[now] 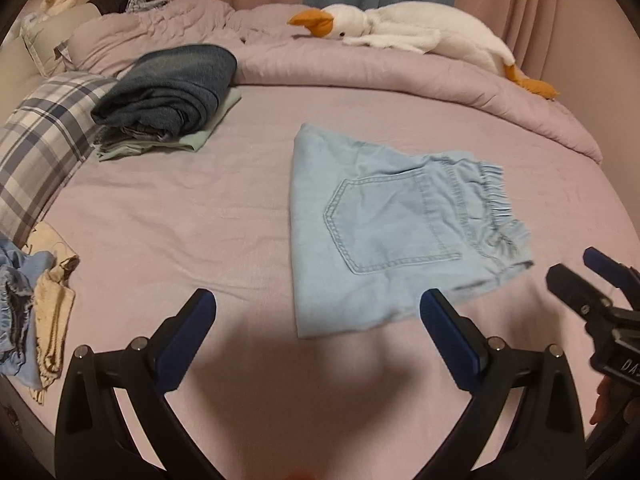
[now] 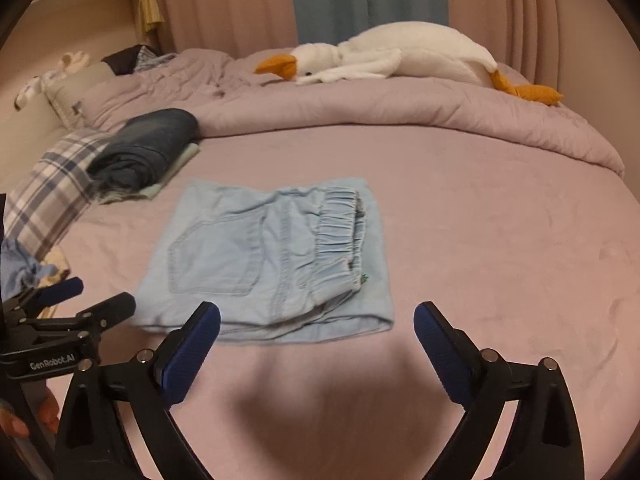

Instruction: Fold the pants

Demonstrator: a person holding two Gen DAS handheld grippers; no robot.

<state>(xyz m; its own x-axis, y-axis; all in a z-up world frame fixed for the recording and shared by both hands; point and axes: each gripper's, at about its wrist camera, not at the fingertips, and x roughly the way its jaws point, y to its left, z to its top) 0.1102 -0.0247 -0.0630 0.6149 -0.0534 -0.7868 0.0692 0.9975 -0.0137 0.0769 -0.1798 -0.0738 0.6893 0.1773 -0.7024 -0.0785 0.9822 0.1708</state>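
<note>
Mauve bed sheet [image 1: 168, 216] spread flat, with a rumpled quilt of the same colour along its far edge bearing a white plush goose with an orange beak and feet [image 1: 404, 30]; a stack of folded garments topped by dark blue denim [image 1: 168, 88] lies at far left, against a blue-and-white plaid pillow [image 1: 44, 140], and a heap of unfolded blue and cream clothing [image 1: 36, 300] sits at the near left edge. Light blue denim pants [image 2: 264, 256] lie near the middle of the sheet as a compact, roughly square packet, back pocket uppermost and elastic waistband turned onto the top layer. Left gripper [image 1: 318, 312] and right gripper [image 2: 317, 320] hover just short of the packet's near edge, jaws spread wide, holding nothing and touching no cloth. Folding appears essentially complete. What probably remains is transfer: both grippers would need to pinch all layers at opposite sides, keeping the packet level so it does not fall open, and carry it toward the folded stack.
</note>
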